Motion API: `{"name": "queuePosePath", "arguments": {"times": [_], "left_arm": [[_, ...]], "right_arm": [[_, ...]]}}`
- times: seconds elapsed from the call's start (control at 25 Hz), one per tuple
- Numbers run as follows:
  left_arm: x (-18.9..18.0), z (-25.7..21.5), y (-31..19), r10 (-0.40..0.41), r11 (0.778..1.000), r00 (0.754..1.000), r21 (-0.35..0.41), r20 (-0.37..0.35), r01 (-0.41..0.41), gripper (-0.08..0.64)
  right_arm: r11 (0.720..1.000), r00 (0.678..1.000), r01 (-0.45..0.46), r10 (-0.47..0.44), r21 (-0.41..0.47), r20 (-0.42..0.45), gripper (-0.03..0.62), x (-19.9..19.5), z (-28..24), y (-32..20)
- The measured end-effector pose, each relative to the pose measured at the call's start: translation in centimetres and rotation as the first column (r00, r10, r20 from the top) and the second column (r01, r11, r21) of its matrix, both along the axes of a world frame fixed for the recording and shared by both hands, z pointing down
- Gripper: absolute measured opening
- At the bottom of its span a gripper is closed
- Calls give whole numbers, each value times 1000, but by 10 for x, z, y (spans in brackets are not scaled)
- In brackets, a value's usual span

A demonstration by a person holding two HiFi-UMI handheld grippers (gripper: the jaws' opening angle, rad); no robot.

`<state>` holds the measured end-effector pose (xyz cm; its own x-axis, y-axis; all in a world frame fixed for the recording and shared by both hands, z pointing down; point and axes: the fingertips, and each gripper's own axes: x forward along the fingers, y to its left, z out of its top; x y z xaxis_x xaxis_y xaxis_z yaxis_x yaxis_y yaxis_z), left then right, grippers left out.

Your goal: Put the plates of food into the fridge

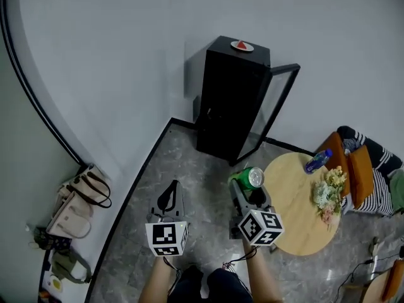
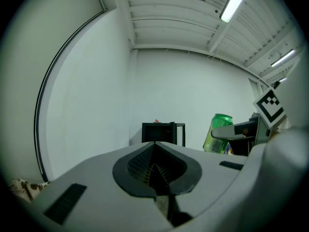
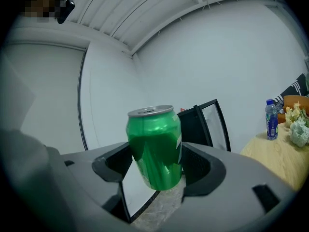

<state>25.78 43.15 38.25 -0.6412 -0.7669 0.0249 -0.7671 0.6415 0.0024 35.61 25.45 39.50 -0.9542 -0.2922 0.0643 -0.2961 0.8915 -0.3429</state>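
Presently the left claw point(image 2: 154, 164) has its jaws pressed together with nothing between them, and it is held over the grey stone floor point(image 1: 189, 163). The right claw point(image 3: 157, 164) is clamped on an upright green can point(image 3: 155, 147), one jaw on each side of the can's lower body; in the head view this claw and can sit just beside the left edge of the round wooden bench point(image 1: 293, 223). On that bench stand a blue bottle point(image 1: 317, 161) and a bunch of pale flowers point(image 1: 328, 192), well apart from the can. One plate of food point(image 1: 242, 45), white with a red piece on it, rests on top of the black fridge point(image 1: 230, 100), which stands against the white wall ahead of both claws. The fridge's glass door point(image 1: 276, 106) is swung open to its right. Bags point(image 1: 79, 201) lie on the floor by the wall at the left.
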Motion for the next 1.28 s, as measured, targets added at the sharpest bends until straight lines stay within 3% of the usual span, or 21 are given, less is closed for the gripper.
{"name": "queuePosePath", "arguments": {"times": [0.44, 0.92, 1.28], "left_arm": [[-56, -2, -44, 31, 999, 1000, 13, -1, -31, 8], [-152, -20, -150, 45, 999, 999, 5, 27, -46, 8], [-207, -19, -196, 69, 997, 997, -19, 23, -69, 8]], "right_arm": [[1000, 1000, -25, 25, -9, 4, 328, -52, -1, -37], [1000, 999, -8, 9, -9, 31, 328, -156, -20, -136], [1000, 999, -11, 12, -18, 49, 327, -218, -28, -177]]}}
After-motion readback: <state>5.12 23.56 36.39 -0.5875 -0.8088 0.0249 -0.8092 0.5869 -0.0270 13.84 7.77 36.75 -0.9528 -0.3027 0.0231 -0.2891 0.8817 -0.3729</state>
